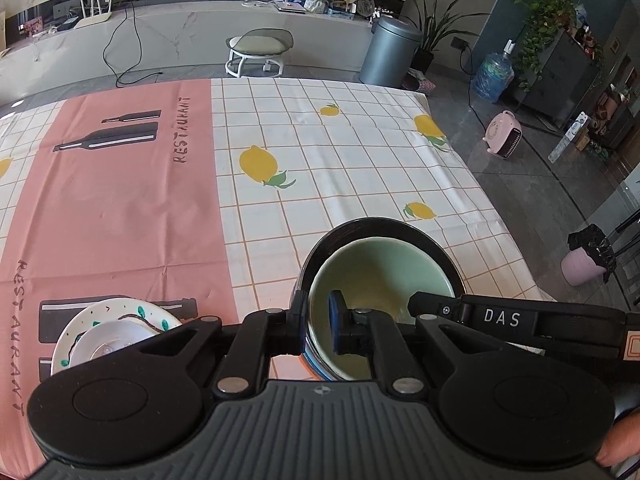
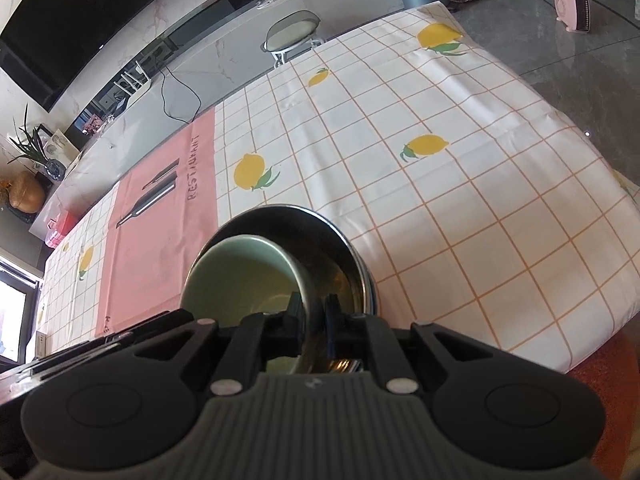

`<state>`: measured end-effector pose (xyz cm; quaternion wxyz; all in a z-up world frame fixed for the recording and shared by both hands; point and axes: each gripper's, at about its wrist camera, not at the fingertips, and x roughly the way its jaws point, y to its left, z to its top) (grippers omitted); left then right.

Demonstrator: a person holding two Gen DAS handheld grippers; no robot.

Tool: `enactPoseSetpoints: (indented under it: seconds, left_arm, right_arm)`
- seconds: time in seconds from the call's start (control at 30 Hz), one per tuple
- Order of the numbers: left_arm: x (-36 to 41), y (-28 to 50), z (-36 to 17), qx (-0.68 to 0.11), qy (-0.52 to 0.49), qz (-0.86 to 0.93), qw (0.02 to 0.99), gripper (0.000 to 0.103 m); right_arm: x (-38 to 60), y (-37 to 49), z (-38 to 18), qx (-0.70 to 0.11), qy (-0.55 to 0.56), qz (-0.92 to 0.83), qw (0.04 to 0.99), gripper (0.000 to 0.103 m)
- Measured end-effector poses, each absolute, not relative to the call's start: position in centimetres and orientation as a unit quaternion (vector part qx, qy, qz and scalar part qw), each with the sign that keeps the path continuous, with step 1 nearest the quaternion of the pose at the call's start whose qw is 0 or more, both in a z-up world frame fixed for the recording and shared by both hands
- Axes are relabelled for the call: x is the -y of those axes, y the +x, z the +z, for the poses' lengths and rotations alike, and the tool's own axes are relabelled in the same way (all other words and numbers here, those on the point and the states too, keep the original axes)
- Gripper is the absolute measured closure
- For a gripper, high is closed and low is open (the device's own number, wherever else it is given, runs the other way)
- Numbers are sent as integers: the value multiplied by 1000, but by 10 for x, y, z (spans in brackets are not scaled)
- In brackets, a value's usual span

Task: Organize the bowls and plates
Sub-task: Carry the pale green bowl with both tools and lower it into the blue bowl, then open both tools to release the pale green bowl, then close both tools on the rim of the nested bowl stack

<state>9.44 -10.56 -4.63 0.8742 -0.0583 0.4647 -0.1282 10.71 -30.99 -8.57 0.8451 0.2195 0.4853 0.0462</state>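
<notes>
- The left gripper [image 1: 318,322] is clamped on the near rim of the black bowl [image 1: 436,246].
- The right gripper [image 2: 312,318] is clamped on the green bowl [image 2: 240,276], nested inside the black bowl, above the surface [image 1: 340,152].
- Left of the black bowl, a small white bowl [image 1: 108,340] sits on a patterned plate [image 1: 116,310].

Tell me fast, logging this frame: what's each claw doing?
Left claw: shut on the black bowl rim, green bowl nested inside.
Right claw: shut on the green bowl rim.

Glossy glazed green bowl [image 1: 380,272] inside shiny dark bowl [image 2: 352,256]; creased matt tablecloth [image 1: 320,152].
</notes>
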Motion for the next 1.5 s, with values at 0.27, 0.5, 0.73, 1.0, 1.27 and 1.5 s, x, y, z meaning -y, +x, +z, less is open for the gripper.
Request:
enactPoseSetpoints:
  seconds: [0.27, 0.5, 0.73, 1.0, 1.27, 1.5]
  left_arm:
    - [99, 99, -54, -484, -103, -148, 856, 91]
    - [103, 96, -60, -491, -117, -166, 847, 91]
    - [102, 94, -53, -477, -124, -174, 853, 84]
    - [91, 86, -39, -441, -134, -180, 869, 57]
    - [63, 80, -42, -407, -196, -131, 882, 31]
    - [48, 87, -70, -430, -267, -100, 857, 30]
  right_arm:
    - [297, 109, -85, -471, 160, 39, 866, 95]
    - [291, 112, -82, -457, 119, 37, 881, 95]
    - [290, 106, -59, -407, 85, 37, 909, 84]
    - [292, 100, -41, -381, 103, 54, 917, 53]
    - [306, 90, -40, -377, 120, 38, 918, 28]
    - [325, 89, -68, -427, 178, 16, 886, 17]
